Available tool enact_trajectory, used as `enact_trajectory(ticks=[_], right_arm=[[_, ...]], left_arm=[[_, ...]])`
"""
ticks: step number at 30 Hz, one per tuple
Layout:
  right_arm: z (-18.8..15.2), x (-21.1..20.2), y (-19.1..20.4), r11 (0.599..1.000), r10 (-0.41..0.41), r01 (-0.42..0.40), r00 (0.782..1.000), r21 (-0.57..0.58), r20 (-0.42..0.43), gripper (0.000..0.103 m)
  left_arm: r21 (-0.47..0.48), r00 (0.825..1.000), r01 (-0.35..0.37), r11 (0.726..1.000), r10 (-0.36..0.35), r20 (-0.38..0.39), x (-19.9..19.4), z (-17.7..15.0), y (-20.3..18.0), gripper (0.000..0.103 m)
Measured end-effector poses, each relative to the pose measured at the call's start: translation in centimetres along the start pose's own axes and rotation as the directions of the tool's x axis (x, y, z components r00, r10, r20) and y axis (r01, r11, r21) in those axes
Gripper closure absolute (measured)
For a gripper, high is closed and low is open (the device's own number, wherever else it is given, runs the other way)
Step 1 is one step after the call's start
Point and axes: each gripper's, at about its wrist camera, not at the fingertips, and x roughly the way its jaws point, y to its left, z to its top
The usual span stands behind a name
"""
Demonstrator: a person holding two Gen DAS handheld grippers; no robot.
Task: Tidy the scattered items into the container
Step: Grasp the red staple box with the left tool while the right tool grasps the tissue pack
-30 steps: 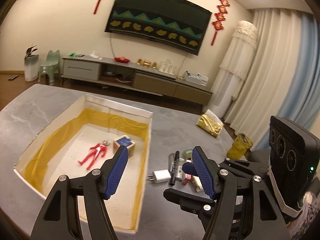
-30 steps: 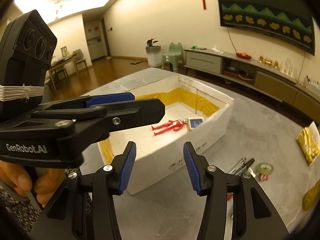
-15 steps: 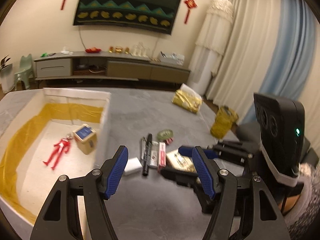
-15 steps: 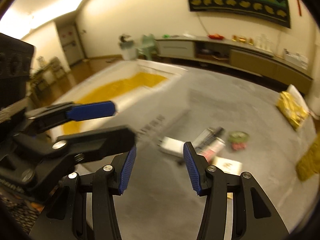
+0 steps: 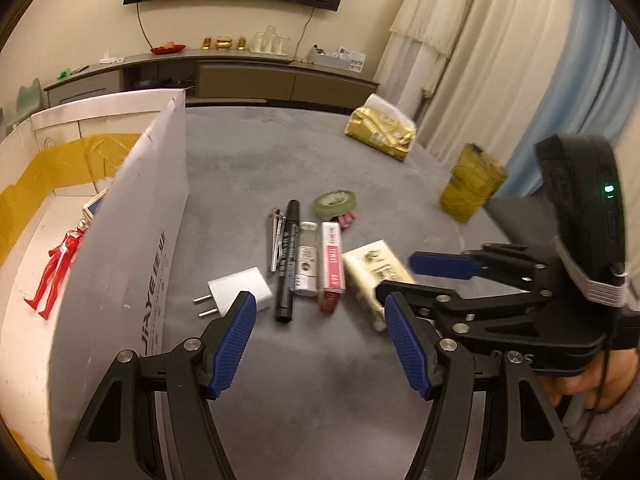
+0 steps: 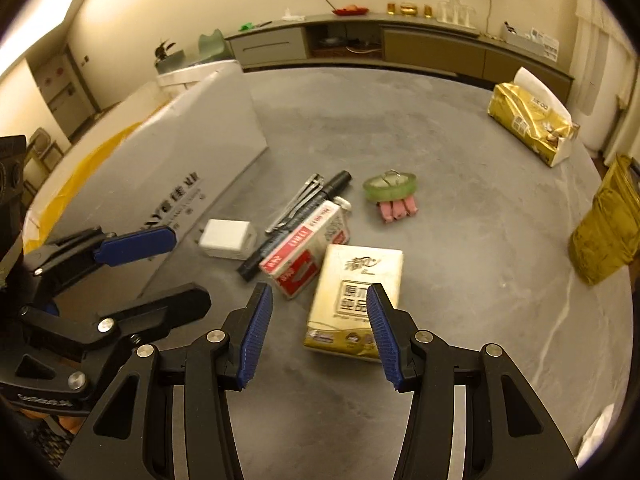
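Note:
A white box (image 5: pixel 120 240) lined with yellow plastic stands on the left of the grey table; a red toy figure (image 5: pixel 56 268) lies inside it. Beside it lies a cluster: white charger (image 5: pixel 240 289), black marker (image 5: pixel 288 264), metal clip (image 5: pixel 276 236), small bottle (image 5: pixel 307 264), red-white pack (image 5: pixel 332 268), tissue pack (image 6: pixel 356 300), green tape roll (image 6: pixel 390 186), pink clips (image 6: pixel 396 210). My left gripper (image 5: pixel 320 344) hangs open just short of the charger and marker. My right gripper (image 6: pixel 318 336) is open, with the tissue pack's near end between its fingertips.
A gold tissue bag (image 6: pixel 532 124) and a yellow-green jar (image 6: pixel 604 236) stand toward the table's right edge. A low TV cabinet (image 6: pixel 400 44) runs along the far wall. Bare grey tabletop (image 6: pixel 460 380) lies in front of the cluster.
Both grippers have swung right from the box and down toward the scattered cluster. The items now sit close in front of the open fingers.

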Motion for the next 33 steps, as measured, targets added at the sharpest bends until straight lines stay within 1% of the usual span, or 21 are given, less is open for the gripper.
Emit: enact_trajectory(ticks=[2,5,7,9,11,14,15,16,18,19,20,21,22,23,26,28,30,31,32,33], right_arm=[[-0.2,0.9,-0.3,1.000,-0.013,0.013,1.000,0.004,-0.016,0.051],[-0.3,2.1,-1.0,0.999,-0.029,0.030,0.999,0.023,-0.035,0.050],[-0.4,2.4,-1.6,0.999,-0.035,0.036,0.999,0.033,-0.029,0.050],[-0.3,2.4,-1.7,0.999,-0.033,0.034,0.999,0.029,-0.023,0.050],[-0.3,2.4,-1.8,0.999,-0.036,0.036,0.999,0.019,-0.017,0.050],[-0.3,2.3,-1.7,0.998,-0.060,0.060,0.998,-0.008,-0.014,0.050],[-0.4,2.3,-1.8,0.997,-0.071,0.071,0.997,-0.017,-0.013,0.047],[-0.5,2.4,-1.9,0.996,-0.088,0.088,0.996,-0.025,-0.011,0.047],[-0.8,2.2,-2.4,0.993,-0.116,0.116,0.993,-0.024,0.005,0.047],[-1.0,2.2,-2.6,0.993,-0.116,0.116,0.993,-0.019,0.006,0.046],[-1.1,2.3,-2.9,0.994,-0.108,0.108,0.994,-0.012,0.000,0.044],[-1.2,2.4,-3.1,0.996,-0.090,0.090,0.996,-0.005,-0.003,0.043],[-1.3,2.5,-3.1,0.997,-0.079,0.079,0.997,-0.004,-0.005,0.043],[-1.4,2.7,-3.0,0.997,-0.072,0.072,0.997,-0.007,-0.010,0.042],[-1.5,3.8,-2.8,0.996,-0.084,0.083,0.996,-0.020,-0.032,0.042],[-1.5,4.1,-2.8,0.995,-0.099,0.098,0.995,-0.019,-0.019,0.042],[-1.4,4.1,-3.2,0.996,-0.094,0.094,0.995,0.002,-0.014,0.044],[-1.4,4.1,-3.3,0.996,-0.090,0.090,0.996,0.015,-0.012,0.047],[-1.4,4.0,-3.4,0.996,-0.090,0.090,0.996,0.021,-0.013,0.048],[-1.5,3.9,-3.4,0.996,-0.090,0.090,0.996,0.023,-0.013,0.049]], left_arm=[[0.003,1.000,-0.002,1.000,0.002,-0.004,0.8,0.4,0.1,0.035],[-0.016,1.000,0.018,1.000,-0.019,-0.014,1.8,1.3,0.2,0.035],[-0.039,0.999,0.046,0.998,-0.047,-0.021,2.6,2.1,0.2,0.035],[-0.057,0.998,0.053,0.997,-0.055,-0.029,3.5,2.6,0.1,0.035],[-0.082,0.997,0.053,0.995,-0.057,-0.046,4.6,2.9,0.2,0.035],[-0.126,0.994,0.087,0.988,-0.094,-0.049,6.0,3.0,0.3,0.035],[-0.126,0.993,0.096,0.987,-0.103,-0.054,6.4,2.9,0.2,0.035],[-0.116,0.992,0.105,0.988,-0.112,-0.061,6.7,2.8,0.0,0.035],[-0.074,0.992,0.095,0.993,-0.100,-0.073,7.2,2.5,-0.5,0.035],[-0.053,0.993,0.089,0.995,-0.093,-0.077,7.4,2.3,-0.7,0.037],[-0.040,0.993,0.087,0.995,-0.090,-0.073,7.5,2.2,-0.8,0.050],[-0.030,0.993,0.084,0.996,-0.086,-0.079,7.7,2.1,-0.9,0.060],[-0.026,0.992,0.081,0.996,-0.083,-0.090,8.0,2.1,-0.9,0.074],[-0.022,0.992,0.077,0.997,-0.079,-0.098,8.3,2.0,-0.8,0.079],[-0.011,0.992,0.070,0.998,-0.070,-0.108,8.9,1.5,-0.7,0.080],[-0.023,0.992,0.080,0.997,-0.082,-0.096,8.9,1.5,-0.6,0.079],[-0.027,0.992,0.086,0.996,-0.088,-0.095,8.9,1.6,-0.4,0.079],[-0.029,0.991,0.090,0.996,-0.092,-0.093,8.8,1.6,-0.3,0.080],[-0.026,0.992,0.090,0.996,-0.092,-0.089,8.6,1.6,-0.3,0.087],[-0.021,0.992,0.085,0.996,-0.087,-0.089,8.4,1.5,-0.4,0.088]])
